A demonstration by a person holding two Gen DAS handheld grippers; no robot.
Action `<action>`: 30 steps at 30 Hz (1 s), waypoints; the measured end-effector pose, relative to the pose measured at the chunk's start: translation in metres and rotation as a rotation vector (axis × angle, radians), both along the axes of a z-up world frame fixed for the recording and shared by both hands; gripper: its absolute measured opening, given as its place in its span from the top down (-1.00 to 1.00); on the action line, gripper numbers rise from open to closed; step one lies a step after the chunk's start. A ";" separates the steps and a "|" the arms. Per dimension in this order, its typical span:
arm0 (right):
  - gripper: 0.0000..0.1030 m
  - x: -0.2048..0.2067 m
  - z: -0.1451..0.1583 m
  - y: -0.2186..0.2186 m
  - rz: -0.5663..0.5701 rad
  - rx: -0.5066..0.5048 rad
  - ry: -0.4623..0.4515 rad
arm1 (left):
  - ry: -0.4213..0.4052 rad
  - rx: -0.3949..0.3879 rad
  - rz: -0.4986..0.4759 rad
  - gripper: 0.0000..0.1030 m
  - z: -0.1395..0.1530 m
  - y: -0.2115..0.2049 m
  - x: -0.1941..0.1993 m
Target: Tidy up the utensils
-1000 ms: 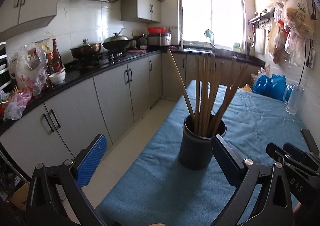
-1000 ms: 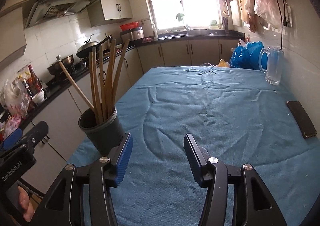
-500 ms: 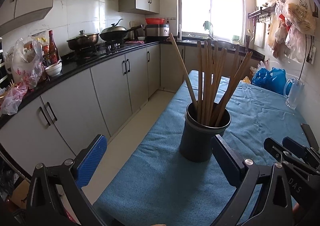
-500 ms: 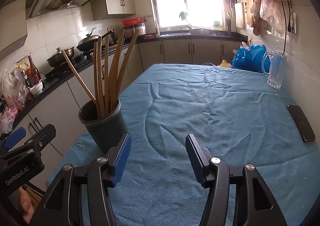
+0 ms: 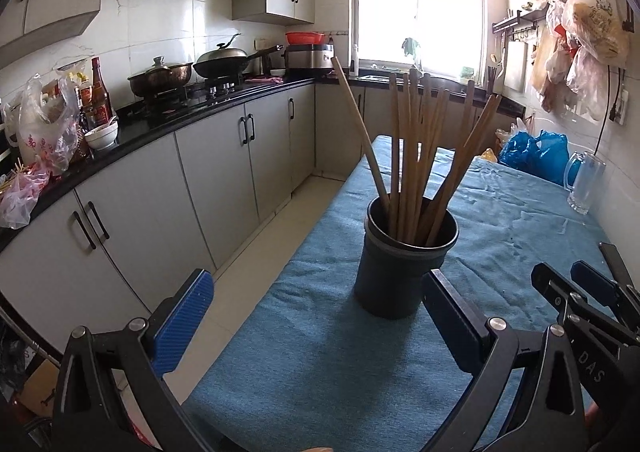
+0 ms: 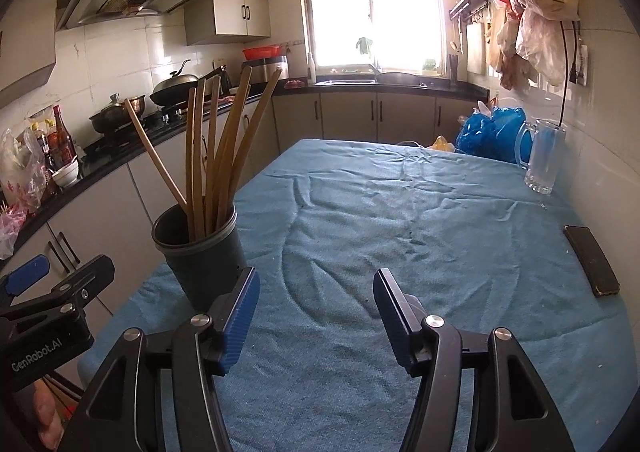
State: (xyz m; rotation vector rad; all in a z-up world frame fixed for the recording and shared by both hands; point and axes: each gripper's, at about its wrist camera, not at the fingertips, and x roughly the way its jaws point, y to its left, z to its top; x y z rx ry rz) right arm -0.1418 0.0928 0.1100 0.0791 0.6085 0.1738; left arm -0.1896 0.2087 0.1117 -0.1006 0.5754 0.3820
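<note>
Both grippers hang spread wide and empty, left gripper (image 5: pixel 316 316) and right gripper (image 6: pixel 316 316), near the chopstick holder (image 5: pixel 402 268); looks finished, chopsticks (image 5: pixel 412 156) all in, retreat next.

the chopsticks (image 5: pixel 404 156) look like plain wood, smooth and not shiny. the holder (image 5: pixel 394 272) is dark matt plastic. the table cloth (image 6: pixel 400 212) is blue, soft, fuzzy and wrinkled. the finger pads (image 6: pixel 240 316) are blue ribbed plastic on black matt frames with shiny metal screws. the far right mug (image 6: pixel 544 156) is clear glass. the phone (image 6: pixel 592 260) is glossy black.
</note>
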 end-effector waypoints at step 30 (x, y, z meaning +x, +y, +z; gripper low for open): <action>-0.42 -0.006 0.003 0.003 -0.003 -0.021 -0.030 | -0.007 -0.026 -0.050 -0.99 -0.003 0.002 0.000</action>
